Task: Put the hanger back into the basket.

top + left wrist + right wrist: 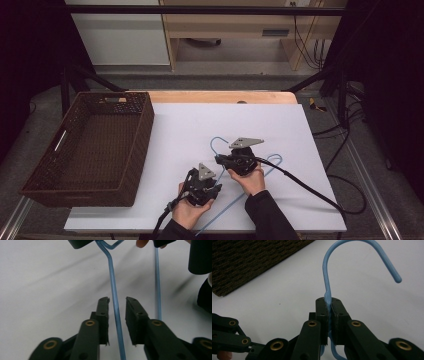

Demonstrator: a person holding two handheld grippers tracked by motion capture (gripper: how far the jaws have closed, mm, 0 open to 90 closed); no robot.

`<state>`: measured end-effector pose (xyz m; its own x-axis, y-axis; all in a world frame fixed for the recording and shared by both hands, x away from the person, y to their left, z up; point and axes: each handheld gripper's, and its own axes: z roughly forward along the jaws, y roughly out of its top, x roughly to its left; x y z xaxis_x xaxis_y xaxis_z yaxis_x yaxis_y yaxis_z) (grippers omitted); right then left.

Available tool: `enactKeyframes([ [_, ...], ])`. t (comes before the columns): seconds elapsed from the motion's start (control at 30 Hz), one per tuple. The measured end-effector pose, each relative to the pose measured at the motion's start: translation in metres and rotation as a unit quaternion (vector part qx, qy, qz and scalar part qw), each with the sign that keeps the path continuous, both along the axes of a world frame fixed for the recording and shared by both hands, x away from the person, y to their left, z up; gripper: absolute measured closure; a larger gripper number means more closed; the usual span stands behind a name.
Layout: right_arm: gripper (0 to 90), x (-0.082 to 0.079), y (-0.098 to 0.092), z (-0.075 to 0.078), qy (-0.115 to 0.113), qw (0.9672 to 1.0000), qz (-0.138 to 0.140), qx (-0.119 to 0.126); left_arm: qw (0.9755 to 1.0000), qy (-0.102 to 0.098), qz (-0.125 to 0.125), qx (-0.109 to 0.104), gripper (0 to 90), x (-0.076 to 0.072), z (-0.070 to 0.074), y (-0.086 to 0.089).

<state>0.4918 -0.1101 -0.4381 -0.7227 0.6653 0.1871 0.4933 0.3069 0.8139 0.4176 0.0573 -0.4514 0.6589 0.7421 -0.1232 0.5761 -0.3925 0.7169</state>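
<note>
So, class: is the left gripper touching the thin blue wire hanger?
Apart. The left gripper view shows the blue wire hanger running between the left gripper jaws, gaps both sides.

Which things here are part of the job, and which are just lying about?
In use:
- blue hanger, neck clamped in the right gripper
- left gripper, open, jaws either side of a hanger arm

Lying about:
- wicker basket, at the table's left
- cabinet and cables behind the table

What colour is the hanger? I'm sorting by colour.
Light blue; the hanger shows best in the right gripper view.
</note>
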Motion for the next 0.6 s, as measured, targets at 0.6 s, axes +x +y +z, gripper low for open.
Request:
enactKeyframes([
  [0.6, 85.2, -0.0029, -0.0012, 0.0031, 0.0, 1.0, -0.008, 0.0, 0.9993, 0.009, 0.029, -0.02, 86.9, -0.0002, 0.0004, 0.0011],
])
